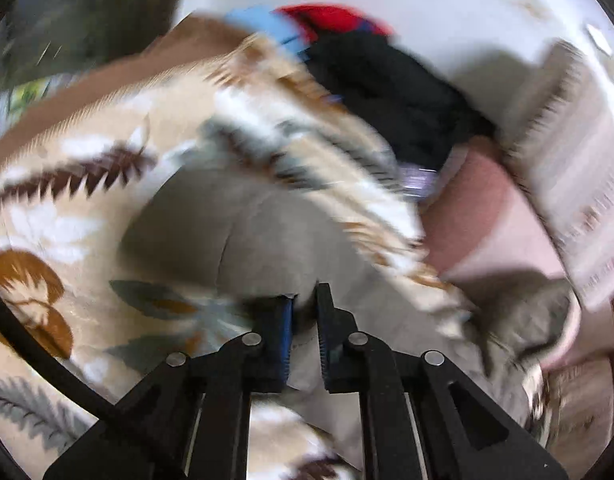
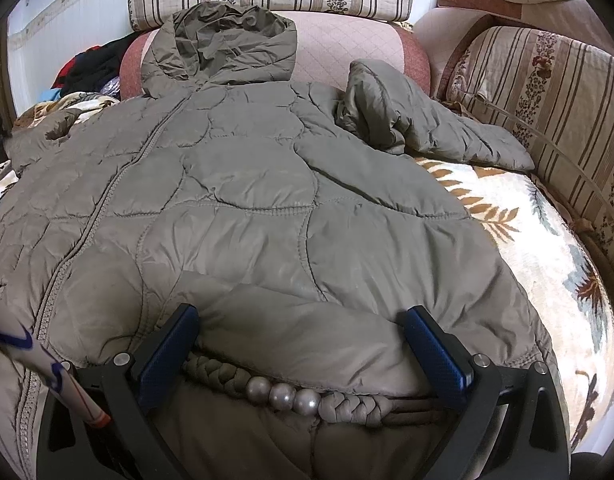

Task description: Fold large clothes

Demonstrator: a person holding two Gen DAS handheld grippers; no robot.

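**Jacket fold, mid-grab on the left side**

Jacket [image 2: 243, 184] is a quilted olive puffer, spread zipper-up right ahead of my right gripper [image 2: 303, 344], hood [image 2: 223, 48] at the far end and one sleeve [image 2: 419, 128] bunched off to the right of it. That gripper's jaws stand wide apart with the hem bulging between them, pads not pressing on anything. The braided cord with beads [image 2: 283, 394] lies just under the jaws, and I'd keep it clear so it doesn't get pinched into the fold.

My left gripper [image 1: 305, 320] is clenched on a bit of grey-olive fabric [image 1: 247, 232], which I take to be the jacket's other sleeve or edge; the view is too smeared to say which.

To do this fold well, I'd carry that pinch low across the body towards the zipper [image 2: 107, 196], so the puffy panels don't slide, and have the right side pin the hem first.

Everything sits on a leaf-print blanket [image 2: 507, 216] over a sofa, striped floral cushions [image 2: 547, 92] beyond and to the right. A pile of dark, red and blue clothes [image 1: 367, 64] is heaped well ahead of the left gripper.
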